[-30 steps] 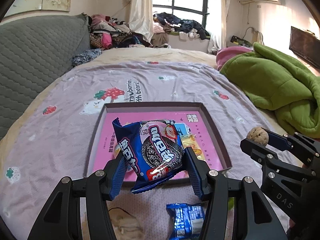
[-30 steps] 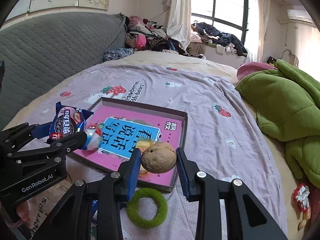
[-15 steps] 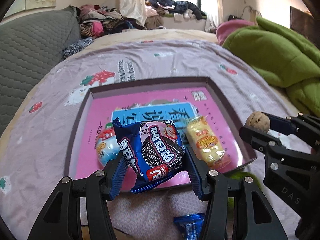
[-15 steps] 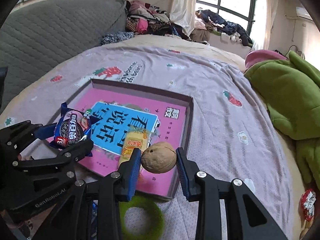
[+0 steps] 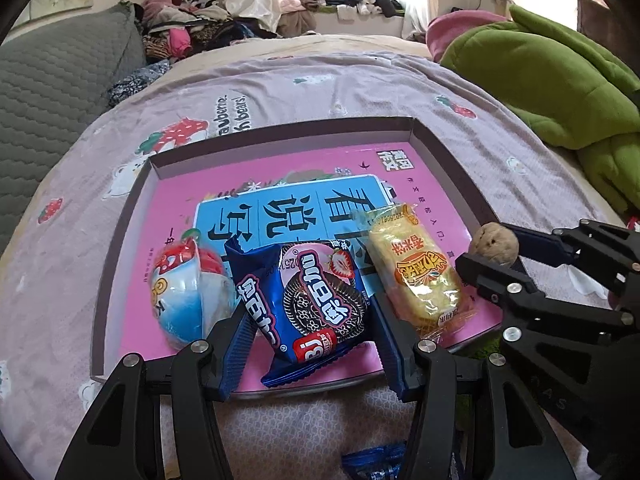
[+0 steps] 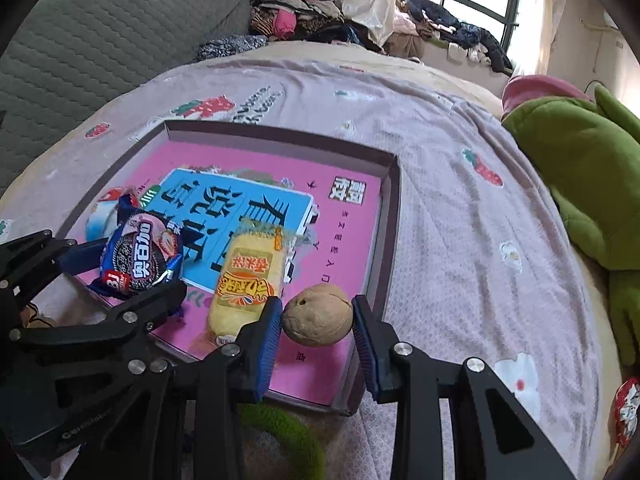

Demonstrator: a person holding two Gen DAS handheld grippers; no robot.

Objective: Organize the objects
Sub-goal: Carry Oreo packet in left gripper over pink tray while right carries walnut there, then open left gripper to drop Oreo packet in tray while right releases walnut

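A shallow pink box lid (image 5: 132, 216) lies on the bed; it also shows in the right wrist view (image 6: 394, 216). Inside it lie a yellow cake packet (image 5: 420, 268) and a blue-and-white snack ball (image 5: 188, 292). My left gripper (image 5: 312, 320) is shut on a blue Oreo packet (image 5: 316, 300) and holds it over the lid's near edge. My right gripper (image 6: 318, 320) is shut on a walnut (image 6: 318, 314) above the lid's near right corner. The walnut also shows in the left wrist view (image 5: 496, 242).
A green ring (image 6: 288, 440) lies on the purple bedsheet (image 6: 460, 208) just in front of the lid. A blue packet (image 5: 376, 464) lies below my left gripper. A green blanket (image 5: 552, 80) is piled at the right, a grey headboard (image 6: 100, 48) at the left.
Both grippers have moved forward and down over the lid, each still holding its item. The lid and its contents look larger and closer.
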